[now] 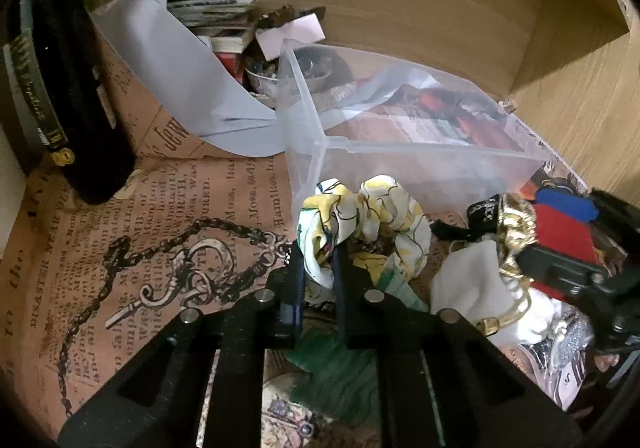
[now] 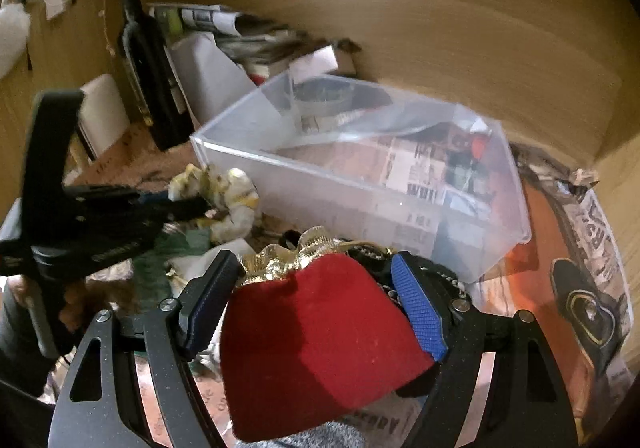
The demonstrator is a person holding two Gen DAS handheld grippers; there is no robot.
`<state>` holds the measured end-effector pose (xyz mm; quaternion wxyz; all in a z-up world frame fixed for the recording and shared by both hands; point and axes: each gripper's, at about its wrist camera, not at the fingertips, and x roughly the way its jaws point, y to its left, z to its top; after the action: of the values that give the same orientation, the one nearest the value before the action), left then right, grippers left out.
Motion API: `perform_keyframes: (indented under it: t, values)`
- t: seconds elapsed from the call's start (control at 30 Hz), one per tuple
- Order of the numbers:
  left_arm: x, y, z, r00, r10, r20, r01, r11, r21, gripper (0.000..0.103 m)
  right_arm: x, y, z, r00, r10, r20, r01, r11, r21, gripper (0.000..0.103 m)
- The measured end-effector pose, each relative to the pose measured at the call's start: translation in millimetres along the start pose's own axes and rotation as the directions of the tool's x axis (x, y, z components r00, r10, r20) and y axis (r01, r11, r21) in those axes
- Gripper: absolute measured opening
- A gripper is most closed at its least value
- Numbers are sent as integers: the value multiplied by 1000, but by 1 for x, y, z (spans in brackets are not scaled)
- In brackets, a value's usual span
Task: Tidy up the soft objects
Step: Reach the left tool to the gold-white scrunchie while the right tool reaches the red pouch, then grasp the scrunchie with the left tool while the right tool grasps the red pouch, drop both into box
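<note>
The left gripper (image 1: 318,268) reaches forward toward twelve o'clock in its own view, its jaws drawn close on a scrunchie (image 1: 368,224). In the right wrist view it enters from nine o'clock, a hand (image 2: 72,304) wrapped around its grip at about eight o'clock. The right gripper (image 2: 316,280) points toward twelve o'clock, its blue-padded jaws spread wide with a pouch (image 2: 320,344) between them, both pads touching the pouch's sides.
</note>
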<state>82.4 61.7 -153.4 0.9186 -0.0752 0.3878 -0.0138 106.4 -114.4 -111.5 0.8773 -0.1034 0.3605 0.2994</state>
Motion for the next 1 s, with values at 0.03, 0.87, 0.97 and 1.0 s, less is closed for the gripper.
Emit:
perform_keyframes:
  t: [0.03, 0.87, 0.97, 1.0]
  values:
    - [-3, 0, 0, 1000, 1, 9, -1, 1000, -2, 12, 1, 0, 0, 1000, -2, -1, 2, 1000, 4, 68]
    - [-80, -33, 27, 967, 9, 253, -40, 992, 118, 11, -47, -8, 7, 989, -18, 149, 13, 999, 30, 13]
    - [-86, -38, 33, 960, 4, 279, -42, 991, 130, 11, -59, -10, 11, 982, -24, 189, 16, 999, 40, 13]
    - [-87, -40, 36, 958, 2, 287, -42, 990, 132, 11, -62, -12, 13, 979, -27, 200, 18, 999, 45, 13]
